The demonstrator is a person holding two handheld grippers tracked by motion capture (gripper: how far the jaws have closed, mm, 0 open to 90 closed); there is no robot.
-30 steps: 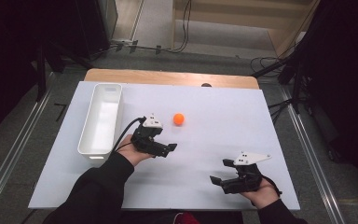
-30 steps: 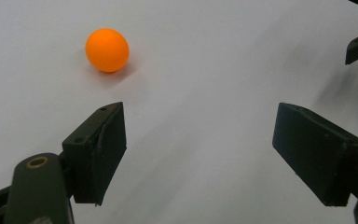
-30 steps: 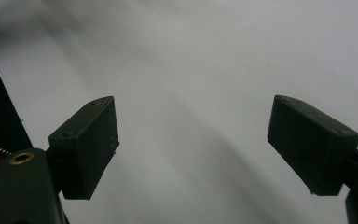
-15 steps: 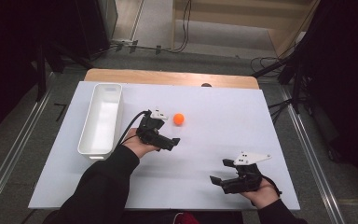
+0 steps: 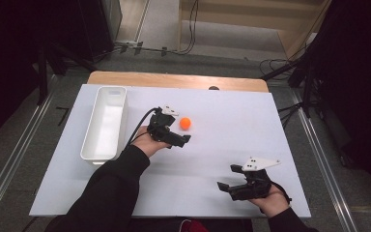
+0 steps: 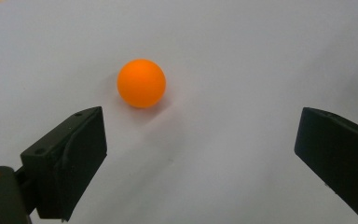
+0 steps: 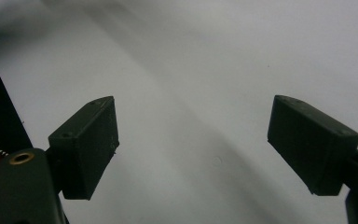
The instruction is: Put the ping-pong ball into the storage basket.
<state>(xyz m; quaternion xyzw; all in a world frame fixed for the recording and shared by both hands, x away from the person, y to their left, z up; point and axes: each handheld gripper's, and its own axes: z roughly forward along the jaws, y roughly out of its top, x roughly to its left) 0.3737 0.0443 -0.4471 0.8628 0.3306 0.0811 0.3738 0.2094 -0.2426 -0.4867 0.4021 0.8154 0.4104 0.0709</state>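
A: We see a white table (image 5: 270, 145) in a dark room with cables on the floor beyond it.

B: We count one orange ball (image 5: 185, 123), small, smooth, matte and round, and one long white bin (image 5: 104, 123).

A: The ball lies just ahead of the left gripper (image 5: 176, 133), toward its left jaw and not between the jaws, which are spread wide.

B: The bin sits to that gripper's left. The right gripper (image 5: 227, 186), also spread wide and holding nothing, rests near the table's front edge.
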